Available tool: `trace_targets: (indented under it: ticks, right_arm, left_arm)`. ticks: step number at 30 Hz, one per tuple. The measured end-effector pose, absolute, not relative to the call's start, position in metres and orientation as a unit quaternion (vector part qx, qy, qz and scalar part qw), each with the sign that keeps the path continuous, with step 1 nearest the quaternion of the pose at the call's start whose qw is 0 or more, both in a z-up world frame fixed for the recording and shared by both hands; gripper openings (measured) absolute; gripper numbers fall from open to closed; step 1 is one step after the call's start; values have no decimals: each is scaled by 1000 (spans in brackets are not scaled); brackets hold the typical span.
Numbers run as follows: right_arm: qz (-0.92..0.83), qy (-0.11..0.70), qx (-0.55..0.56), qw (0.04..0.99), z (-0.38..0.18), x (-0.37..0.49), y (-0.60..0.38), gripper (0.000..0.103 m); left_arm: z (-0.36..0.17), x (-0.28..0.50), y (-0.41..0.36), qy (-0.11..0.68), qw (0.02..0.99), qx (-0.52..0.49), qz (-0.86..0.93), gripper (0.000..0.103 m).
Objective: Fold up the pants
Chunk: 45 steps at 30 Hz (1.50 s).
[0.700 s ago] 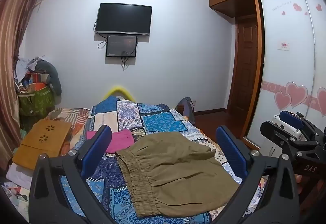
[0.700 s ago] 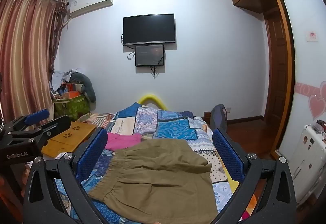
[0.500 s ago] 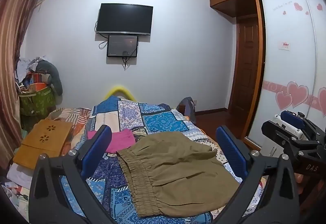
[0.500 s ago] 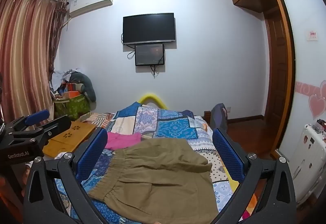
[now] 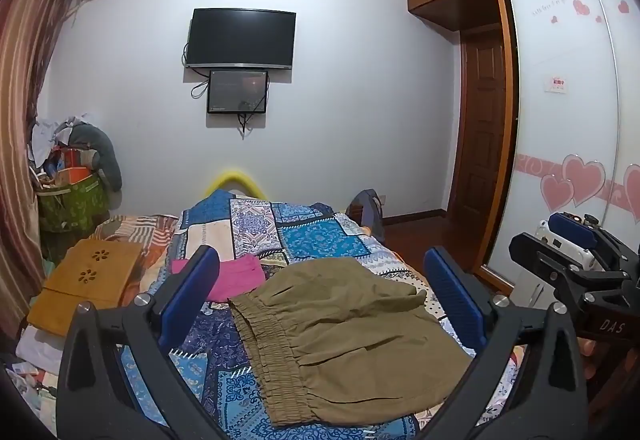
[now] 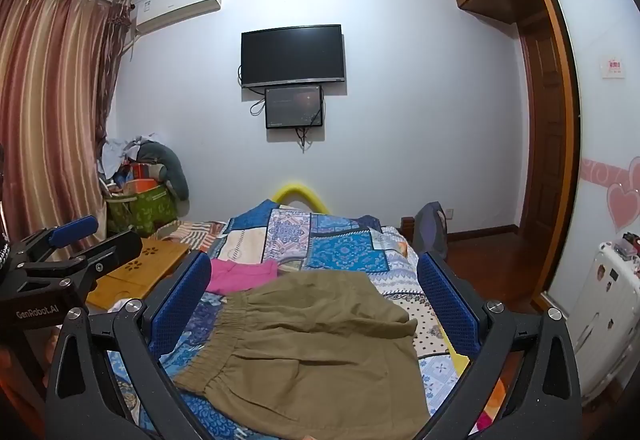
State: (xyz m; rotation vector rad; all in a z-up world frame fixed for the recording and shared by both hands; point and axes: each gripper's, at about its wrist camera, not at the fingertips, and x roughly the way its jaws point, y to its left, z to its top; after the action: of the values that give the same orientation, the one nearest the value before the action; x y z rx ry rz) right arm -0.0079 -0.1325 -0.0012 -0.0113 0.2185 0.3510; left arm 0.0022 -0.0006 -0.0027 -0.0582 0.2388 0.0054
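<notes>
Olive-green pants (image 5: 344,336) lie folded on the patchwork bedspread (image 5: 312,240), with the elastic waistband toward the left. They also show in the right wrist view (image 6: 320,352). My left gripper (image 5: 320,292) is open and empty, held above the pants. My right gripper (image 6: 316,292) is open and empty too, above the pants from the right side. Each gripper shows at the edge of the other's view: the right one (image 5: 576,260) and the left one (image 6: 68,252).
A pink garment (image 5: 236,276) lies on the bed behind the pants. A wooden lap table (image 5: 88,280) sits at the bed's left. A green basket of clutter (image 5: 72,200) stands by the curtain. A wardrobe (image 5: 568,120) and door are at the right.
Both views shift very slightly; the grippers stay open above the pants, which have not moved.
</notes>
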Motion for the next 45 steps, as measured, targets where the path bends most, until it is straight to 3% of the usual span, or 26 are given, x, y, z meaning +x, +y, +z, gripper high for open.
trace_targets:
  ticks: [45]
  right_arm:
    - [172, 117, 8, 978, -6, -5, -139, 103]
  left_arm:
    - [-4, 7, -5, 125, 992, -24, -1, 103]
